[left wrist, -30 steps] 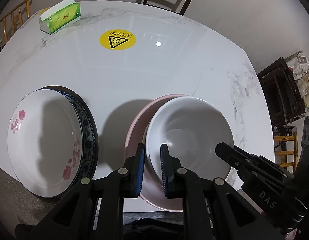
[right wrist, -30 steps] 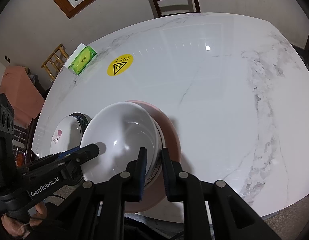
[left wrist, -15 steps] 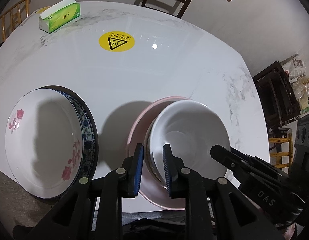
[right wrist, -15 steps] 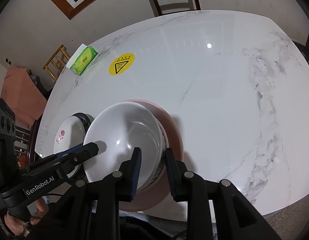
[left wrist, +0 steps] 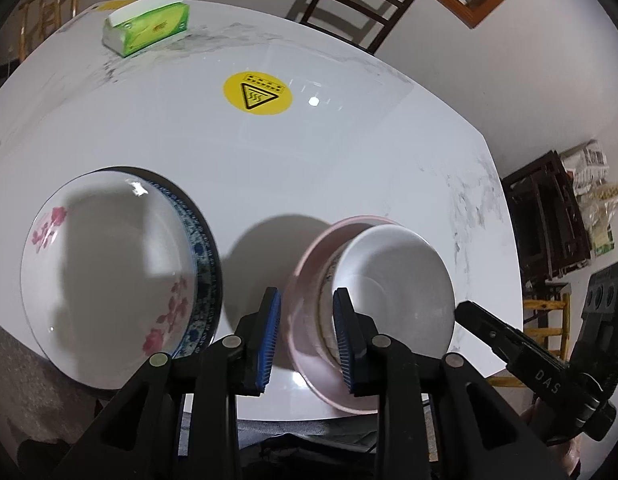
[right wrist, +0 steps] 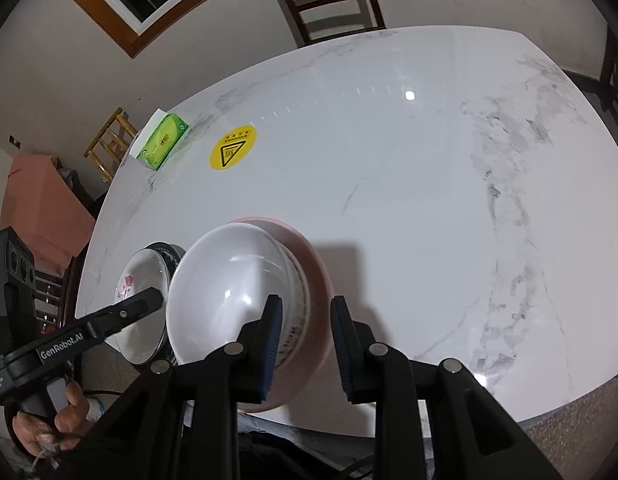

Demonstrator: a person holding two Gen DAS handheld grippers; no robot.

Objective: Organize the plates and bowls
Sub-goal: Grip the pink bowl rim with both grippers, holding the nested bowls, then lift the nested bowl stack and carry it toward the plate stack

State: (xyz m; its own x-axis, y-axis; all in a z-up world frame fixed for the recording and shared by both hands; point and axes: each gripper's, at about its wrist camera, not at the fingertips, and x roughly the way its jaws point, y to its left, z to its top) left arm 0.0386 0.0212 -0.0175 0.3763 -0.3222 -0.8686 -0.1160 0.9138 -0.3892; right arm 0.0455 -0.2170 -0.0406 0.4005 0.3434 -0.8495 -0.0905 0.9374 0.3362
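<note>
Both grippers stand open: the left gripper (left wrist: 305,332) and right gripper (right wrist: 305,336) straddle opposite rims of the white bowl (left wrist: 397,280), nested in the pink bowl (left wrist: 309,344) near the table (right wrist: 389,160) edge. The flowered plate (left wrist: 105,272) lies beside it on a blue-patterned plate (left wrist: 203,264).

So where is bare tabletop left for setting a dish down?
Free: the marble right of the pink plate, and the middle between the yellow sticker and the dishes. Crowded: the near edge, where the floral plate sits close beside the white bowl.
</note>
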